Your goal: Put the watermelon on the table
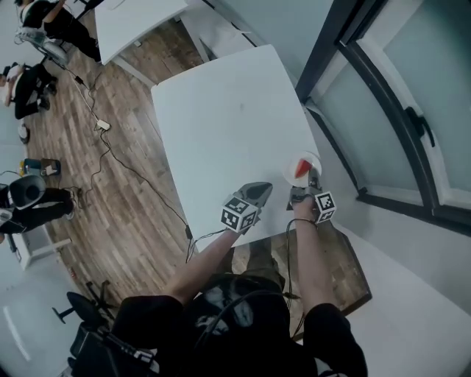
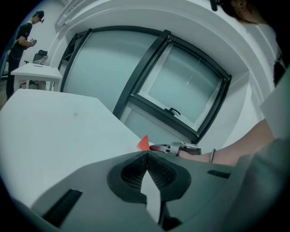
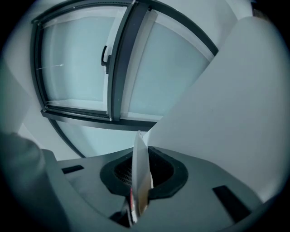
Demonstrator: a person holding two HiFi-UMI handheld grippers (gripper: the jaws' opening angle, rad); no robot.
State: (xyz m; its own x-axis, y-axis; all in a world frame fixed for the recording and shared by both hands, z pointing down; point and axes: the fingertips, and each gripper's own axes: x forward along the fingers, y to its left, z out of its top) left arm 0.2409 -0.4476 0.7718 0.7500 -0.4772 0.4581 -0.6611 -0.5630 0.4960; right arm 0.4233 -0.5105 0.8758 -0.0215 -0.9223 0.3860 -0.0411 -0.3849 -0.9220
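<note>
A watermelon slice [image 1: 302, 168], red flesh with a pale rind, hangs over the near right corner of the white table [image 1: 228, 118]. My right gripper [image 1: 303, 188] is shut on it. In the right gripper view the slice [image 3: 139, 176] stands edge-on between the pads, with the table [image 3: 235, 99] to the right. My left gripper [image 1: 259, 192] hovers just left of it over the table's near edge, shut with nothing in it. In the left gripper view its pads meet [image 2: 147, 155]; beyond them show the slice's red tip [image 2: 143, 143] and the right gripper [image 2: 177, 147].
A dark-framed window [image 1: 401, 118] runs along the table's right side, close to the corner. A second white table [image 1: 132, 22] stands at the back. A cable [image 1: 110, 151] trails over the wooden floor on the left, where people [image 1: 29, 81] sit.
</note>
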